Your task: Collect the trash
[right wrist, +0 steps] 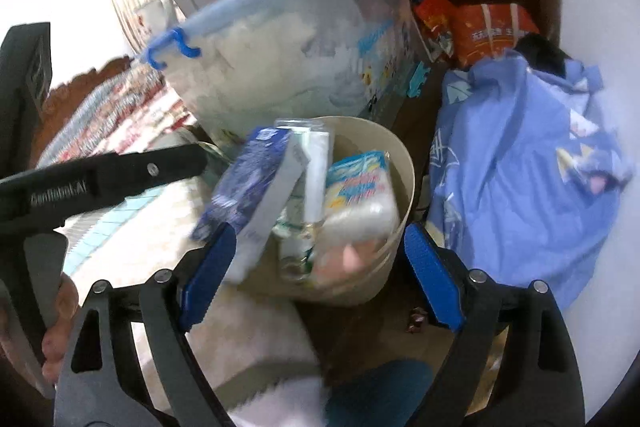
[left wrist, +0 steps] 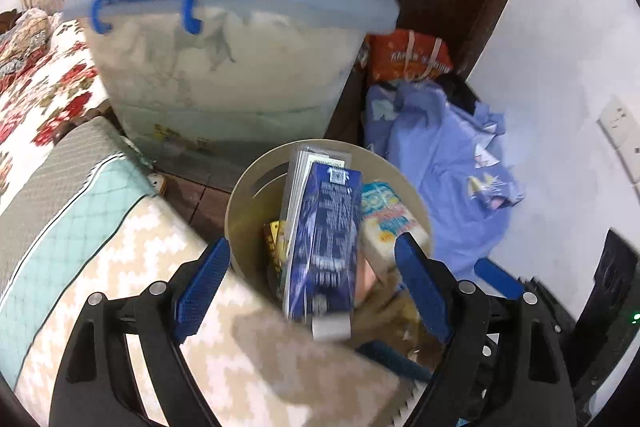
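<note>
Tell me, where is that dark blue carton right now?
The blue carton stands in the beige bin, between both open grippers, left of the tissue pack.

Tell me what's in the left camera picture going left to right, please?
Flowery bedspread → clear storage box → beige trash bin holding the blue carton → blue clothes → wall socket.

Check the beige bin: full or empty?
Full. The beige bin holds a blue carton and tissue pack standing above its rim.
</note>
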Demonstrator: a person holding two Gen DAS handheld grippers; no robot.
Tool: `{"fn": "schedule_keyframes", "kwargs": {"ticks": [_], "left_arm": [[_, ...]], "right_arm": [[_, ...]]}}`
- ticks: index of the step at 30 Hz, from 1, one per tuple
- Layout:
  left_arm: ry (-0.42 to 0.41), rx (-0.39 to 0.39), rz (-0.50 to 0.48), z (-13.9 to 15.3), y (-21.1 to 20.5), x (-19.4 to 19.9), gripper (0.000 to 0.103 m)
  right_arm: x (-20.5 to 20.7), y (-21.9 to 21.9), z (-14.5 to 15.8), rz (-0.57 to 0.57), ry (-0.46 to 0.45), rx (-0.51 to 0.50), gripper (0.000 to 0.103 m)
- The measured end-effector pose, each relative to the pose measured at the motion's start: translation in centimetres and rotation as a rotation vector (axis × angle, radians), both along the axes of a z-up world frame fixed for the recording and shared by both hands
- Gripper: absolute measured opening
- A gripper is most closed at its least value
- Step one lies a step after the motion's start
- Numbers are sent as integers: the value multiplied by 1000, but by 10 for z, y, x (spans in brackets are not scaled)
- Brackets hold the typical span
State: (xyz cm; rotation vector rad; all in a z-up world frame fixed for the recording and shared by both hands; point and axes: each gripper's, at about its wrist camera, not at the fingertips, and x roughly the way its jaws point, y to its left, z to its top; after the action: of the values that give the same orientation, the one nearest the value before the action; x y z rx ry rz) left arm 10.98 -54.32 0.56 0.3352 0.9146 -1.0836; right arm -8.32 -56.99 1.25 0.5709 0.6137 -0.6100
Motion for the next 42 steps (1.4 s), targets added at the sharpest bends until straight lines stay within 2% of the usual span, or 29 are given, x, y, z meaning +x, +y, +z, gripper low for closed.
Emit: {"fn": "schedule_keyframes", "kwargs": {"ticks": [4, 5, 6, 7, 8, 9, 11, 13, 15, 19, 23, 26, 28, 31, 33, 35, 38, 42], "left_arm": [[-8, -39, 15, 16, 51, -13, 85], [-13, -47, 26, 20, 67, -15, 85], [-15, -49, 35, 22, 77, -16, 85], [-17, -50, 48, 24, 92, -17, 85], [-15, -50, 59, 26, 103, -17, 85], [-13, -46, 73, 27, 118, -17, 85], [-13, -43, 95, 30, 138, -15, 85], [-17, -42, 125, 33, 159, -13, 85], [-11, -44, 150, 37, 180, -11, 85], [-26, -58, 170, 44, 208, -12, 86], [-46, -80, 165, 53, 220, -25, 86], [-68, -102, 137, 61, 226, -44, 87], [-103, -111, 123, 67, 230, -58, 91], [-177, -130, 105, 80, 243, -81, 95], [-245, -134, 109, 90, 254, -95, 94], [-293, -149, 110, 99, 266, -106, 94], [-353, -151, 131, 110, 283, -117, 94], [-377, -163, 148, 119, 303, -124, 95]], "right_arm": [[-16, 37, 9, 13, -60, 24, 87], [-13, 44, 12, 38, -65, 22, 82], [-4, 49, 14, 71, -47, 8, 63], [5, 50, 14, 105, -22, 12, 51], [17, 47, 12, 146, -11, 49, 34], [33, 37, 4, 196, -30, 160, 34], [58, 19, -10, 207, -17, 269, 34], [81, -2, -25, 154, 76, 264, 40], [88, -17, -32, 64, 144, 230, 40], [63, -4, -16, 57, 54, 242, 41], [17, 43, 8, 76, -7, 201, 43], [-20, 77, 21, 46, -52, 175, 56], [-41, 98, 29, 25, -74, 166, 57], [-74, 133, 46, -5, -103, 126, 68], [-94, 156, 59, -47, -120, 93, 80], [-108, 171, 72, -64, -137, 81, 82], [-122, 189, 89, -81, -138, 46, 91], [-127, 207, 106, -81, -159, 37, 98]]}}
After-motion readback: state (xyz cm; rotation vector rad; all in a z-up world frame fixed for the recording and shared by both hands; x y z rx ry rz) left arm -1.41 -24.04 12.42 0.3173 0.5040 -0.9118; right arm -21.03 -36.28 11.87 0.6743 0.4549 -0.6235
